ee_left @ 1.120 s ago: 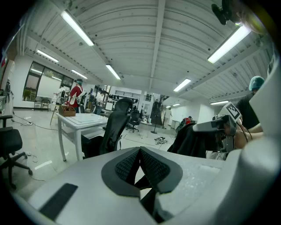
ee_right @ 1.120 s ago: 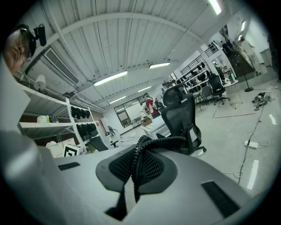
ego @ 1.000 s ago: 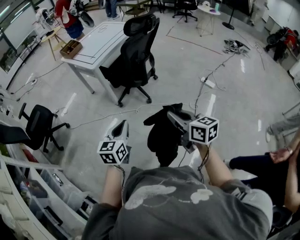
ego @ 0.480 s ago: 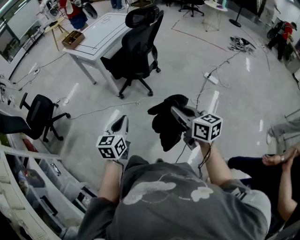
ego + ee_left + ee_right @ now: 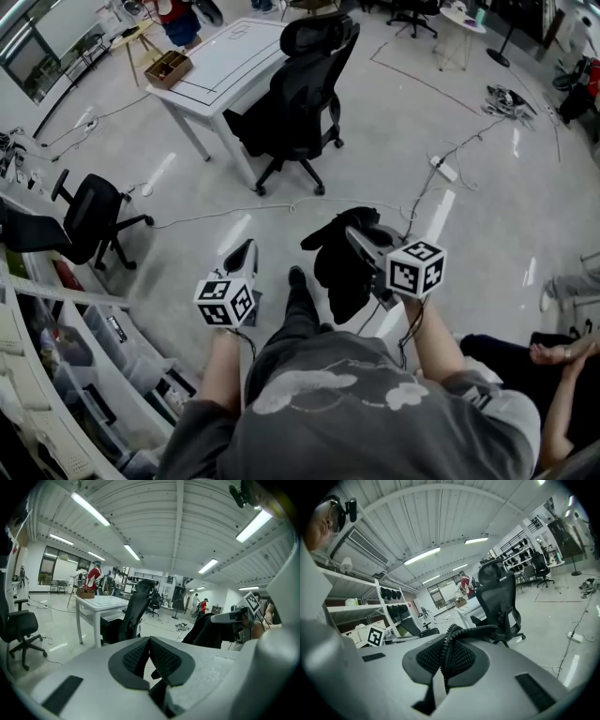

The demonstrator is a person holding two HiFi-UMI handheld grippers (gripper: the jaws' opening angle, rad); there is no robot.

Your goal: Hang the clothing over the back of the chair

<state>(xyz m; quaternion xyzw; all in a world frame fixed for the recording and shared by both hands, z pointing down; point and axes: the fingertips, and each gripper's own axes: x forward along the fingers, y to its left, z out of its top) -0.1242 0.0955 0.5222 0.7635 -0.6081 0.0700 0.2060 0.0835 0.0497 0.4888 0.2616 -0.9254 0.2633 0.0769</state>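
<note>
While the right gripper point(image 5: 446, 645) is seen with its jaws pressed together, a fold of the black clothing point(image 5: 337, 272) is pinched between the ribbed pads, and a toothed zipper edge point(image 5: 474, 629) is carried out past the tips and curled off to that gripper's right. From the head view, the rest of the garment is shown bunched around the tips and hung below and to the left of them, clear of the floor. The left gripper point(image 5: 149, 641) is held level with the right one and apart from it on its left; its jaws are brought together with nothing caught between the pads, and the garment is not touched by it. A shoe point(image 5: 297, 277) is visible on the floor between the two grippers. Well ahead of both grippers, across open floor, a black office chair point(image 5: 302, 89) is placed with its high back and headrest upright; no cloth is laid on it. Just beyond the chair and to its left, a white table point(image 5: 220, 75) is set, with a wooden box point(image 5: 169, 67) on its far left corner. A thin cable point(image 5: 281, 208) is trailed over the floor between the grippers and the chair. Far to the left of the left gripper, a second, smaller chair point(image 5: 89, 214) is stood near shelving.
</note>
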